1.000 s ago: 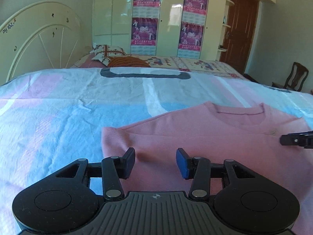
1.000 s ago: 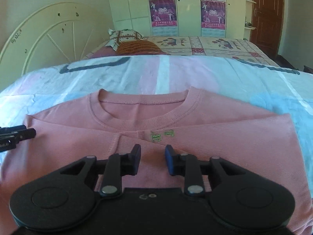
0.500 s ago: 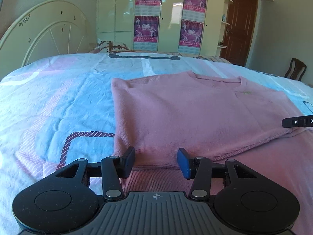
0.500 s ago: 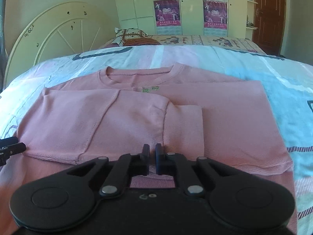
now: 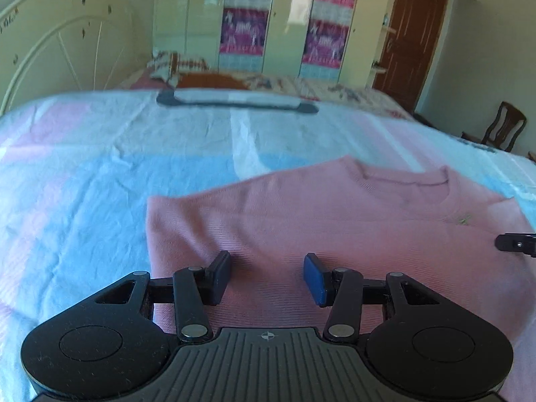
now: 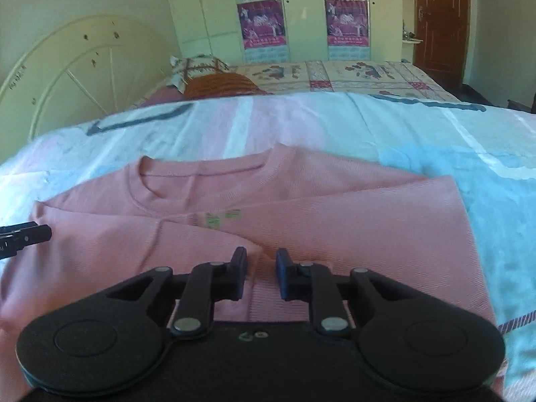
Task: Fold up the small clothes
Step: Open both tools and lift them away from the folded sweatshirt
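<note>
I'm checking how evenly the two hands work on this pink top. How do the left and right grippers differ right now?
The left gripper stands clearly wider than the right gripper, whose jaws show only a narrow gap and are opening.
The left gripper sits near the pink top's left folded edge; the right gripper sits over its middle, by a sleeve cuff, below the small green label.
Both point down over the top, with no cloth pinched between the pads.

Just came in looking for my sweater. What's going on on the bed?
A person is folding a pink sweater on the bed with a tool in each hand. It lies flat, sleeves folded in across the front. The left tool hovers open over the sweater. The right tool is opening, holding nothing.
</note>
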{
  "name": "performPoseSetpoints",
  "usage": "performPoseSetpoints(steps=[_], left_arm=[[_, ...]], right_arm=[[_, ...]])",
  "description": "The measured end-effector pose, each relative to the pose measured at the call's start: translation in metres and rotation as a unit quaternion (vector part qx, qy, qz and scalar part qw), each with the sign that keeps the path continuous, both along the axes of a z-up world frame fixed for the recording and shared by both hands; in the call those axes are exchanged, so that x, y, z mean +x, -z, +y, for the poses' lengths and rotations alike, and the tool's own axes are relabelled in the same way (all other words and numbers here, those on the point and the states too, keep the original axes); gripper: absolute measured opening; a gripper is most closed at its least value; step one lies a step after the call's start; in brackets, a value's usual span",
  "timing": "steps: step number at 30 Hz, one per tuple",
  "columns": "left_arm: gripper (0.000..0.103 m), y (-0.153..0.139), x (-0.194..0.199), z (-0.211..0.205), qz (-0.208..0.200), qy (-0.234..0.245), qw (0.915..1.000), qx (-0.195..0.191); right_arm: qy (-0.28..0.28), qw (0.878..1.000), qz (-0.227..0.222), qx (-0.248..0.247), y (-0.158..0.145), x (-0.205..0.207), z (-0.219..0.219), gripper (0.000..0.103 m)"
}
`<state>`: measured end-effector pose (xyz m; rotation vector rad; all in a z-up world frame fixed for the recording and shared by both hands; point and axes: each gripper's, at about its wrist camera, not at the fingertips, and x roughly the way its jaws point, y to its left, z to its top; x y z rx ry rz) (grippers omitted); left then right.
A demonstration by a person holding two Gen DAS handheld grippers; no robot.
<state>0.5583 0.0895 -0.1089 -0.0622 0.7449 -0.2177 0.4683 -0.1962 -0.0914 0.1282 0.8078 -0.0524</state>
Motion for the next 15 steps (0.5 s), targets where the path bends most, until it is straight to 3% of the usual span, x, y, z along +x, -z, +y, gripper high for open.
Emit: performPoseSetpoints(steps=[2,4,5,6,9,11,13,15], left_arm=[[0.048,-0.010,-0.006,0.003,-0.015,-0.005,0.9998,-0.008],[0.050,-0.013,-0.020,0.002,-0.039,0.008,0.9992,-0.008],[0.053,-0.008,-0.022,0.000,-0.029,0.017,0.9994,-0.004],[0.057,0.003,-0.020,-0.001,-0.007,0.016,0.9998,0.011],[0.057,0.002,-0.027,-0.002,-0.024,0.019,0.9994,0.016],[0.057,-0.003,-0.024,-0.001,-0.033,0.021,0.9991,0.014],[0.057,0.000,-0.007,0.002,-0.015,0.013,0.9994,0.027],[0.057,0.001,0.006,0.014,-0.019,0.004,0.9996,0.020]], right_arm=[[0.012,1.000,0.004,0.022,0.001,0.000,-0.009,0.020],[0.003,0.999,-0.030,0.013,-0.010,-0.014,-0.005,0.025],[-0.008,0.999,-0.041,0.016,-0.013,-0.020,-0.002,0.025],[-0.023,0.999,-0.040,0.022,-0.011,-0.021,0.002,0.023],[-0.033,0.999,0.007,-0.010,0.009,-0.014,0.013,0.022],[-0.030,1.000,-0.006,-0.005,0.004,-0.018,0.015,0.024],[-0.038,0.999,-0.015,-0.003,0.000,-0.019,0.018,0.024],[-0.034,0.999,0.005,-0.022,0.005,-0.012,0.020,0.021]])
